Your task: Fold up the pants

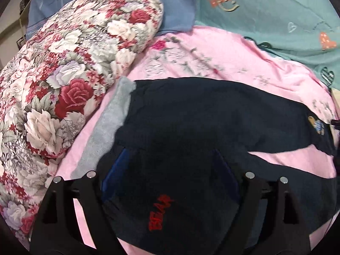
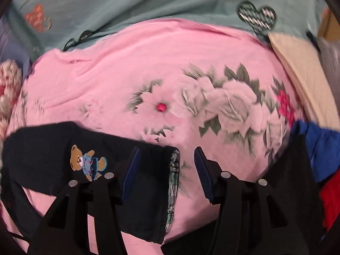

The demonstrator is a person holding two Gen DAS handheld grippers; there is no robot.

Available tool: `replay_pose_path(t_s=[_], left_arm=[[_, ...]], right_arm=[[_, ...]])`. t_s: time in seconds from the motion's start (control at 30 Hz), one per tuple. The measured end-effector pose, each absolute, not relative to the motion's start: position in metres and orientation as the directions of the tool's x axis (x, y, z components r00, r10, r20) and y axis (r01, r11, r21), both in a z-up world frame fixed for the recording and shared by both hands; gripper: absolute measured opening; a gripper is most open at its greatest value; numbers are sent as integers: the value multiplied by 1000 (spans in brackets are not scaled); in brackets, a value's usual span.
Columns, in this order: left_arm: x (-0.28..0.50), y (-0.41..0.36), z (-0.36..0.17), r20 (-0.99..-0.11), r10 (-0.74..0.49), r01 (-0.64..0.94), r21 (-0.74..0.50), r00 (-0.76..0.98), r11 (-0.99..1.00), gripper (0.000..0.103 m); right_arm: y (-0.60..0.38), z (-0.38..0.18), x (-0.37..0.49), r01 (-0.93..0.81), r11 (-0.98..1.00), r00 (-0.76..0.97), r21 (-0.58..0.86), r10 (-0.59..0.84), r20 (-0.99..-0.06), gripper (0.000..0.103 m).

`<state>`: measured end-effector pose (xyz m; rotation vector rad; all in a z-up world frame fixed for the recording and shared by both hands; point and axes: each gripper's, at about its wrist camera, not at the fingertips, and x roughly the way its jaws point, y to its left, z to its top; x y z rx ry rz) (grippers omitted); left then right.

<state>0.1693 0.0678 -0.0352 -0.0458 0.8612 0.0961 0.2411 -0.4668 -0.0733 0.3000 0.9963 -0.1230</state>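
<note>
The dark navy pants (image 1: 191, 114) lie across the pink bed sheet (image 1: 223, 48). They have a grey cuff (image 1: 110, 123) at the left and red lettering (image 1: 159, 214) near the camera. My left gripper (image 1: 170, 159) is open with its blue pads spread over the dark cloth. In the right wrist view the pants' other end (image 2: 42, 155) shows a teddy bear patch (image 2: 87, 163) and a plaid lining (image 2: 173, 182). My right gripper (image 2: 166, 165) is open, its left finger (image 2: 129, 170) over the pants' edge and its right finger over bare sheet.
A rolled floral quilt (image 1: 63, 74) lies left of the pants. A teal sheet with hearts (image 1: 276, 17) and a blue pillow (image 1: 174, 6) lie behind. In the right wrist view, blue cloth (image 2: 318, 146), red cloth (image 2: 329, 199) and a beige item (image 2: 301, 72) sit at the right.
</note>
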Motion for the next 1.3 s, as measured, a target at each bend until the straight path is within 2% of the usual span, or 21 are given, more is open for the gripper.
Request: replay_pose_path(t_s=[0.1,0.13,0.17,0.2,0.3,0.4,0.43,0.47,0.53,0.63,0.7,0.77,0.83,0.87,0.93,1.0,1.07,1.2,1.3], left_arm=[[160,61,-32,-756,54,-94,-10,652,996,87],[157,61,-31,-756,58,-97,-7,652,995,87],[154,61,-30,-755,62,-99,-5,652,995,87],[151,62,-30,-756,71,-104,4,650,995,87],[148,68,-30,-751,112,-132,34,651,991,87],[150,76,-32,-760,132,-156,41,636,987,87],[151,80,-32,-763,143,-172,42,630,984,87],[151,84,-32,-764,155,-186,47,626,981,87],[148,96,-31,-767,167,-216,38,620,976,87],[139,114,-30,-762,174,-240,25,624,970,87],[134,124,-30,-759,196,-257,39,621,966,88],[131,136,-36,-767,206,-280,37,608,959,88],[129,145,-40,-780,212,-303,31,589,953,88],[128,148,-42,-783,220,-313,33,582,949,88],[122,157,-43,-785,226,-338,23,577,941,88],[114,164,-42,-782,220,-350,3,583,937,88],[108,171,-43,-780,233,-367,4,581,930,89],[106,185,-52,-809,216,-387,-16,546,922,88],[108,184,-62,-832,186,-367,-23,523,930,79]], right_arm=[[-456,-96,254,242,941,480,237,97,-872,52],[-450,-96,255,239,952,481,192,56,-875,46],[-444,-95,257,226,961,484,160,32,-874,22],[-443,-94,257,216,957,490,191,63,-869,9],[-446,-71,258,285,958,557,23,-146,-818,9],[-448,-75,272,293,955,579,-45,-215,-786,9],[-450,-87,282,288,954,549,-85,-237,-801,13],[-453,-98,289,290,949,505,-122,-260,-823,36],[-463,-91,279,345,930,505,-129,-300,-810,54],[-467,-69,246,365,931,558,21,-200,-805,55],[-455,-70,227,295,953,554,71,-110,-825,55],[-438,-87,216,229,971,490,66,-56,-870,55],[-436,-100,213,215,976,472,13,-92,-877,47],[-442,-100,212,254,967,466,9,-114,-878,51],[-453,-89,204,448,890,421,-84,-292,-859,53],[-448,-76,188,471,881,497,34,-234,-836,56],[-426,-67,168,393,903,578,173,-96,-810,60],[-381,-57,116,318,929,624,188,-55,-780,64],[-378,-64,85,288,926,627,243,10,-779,73]])
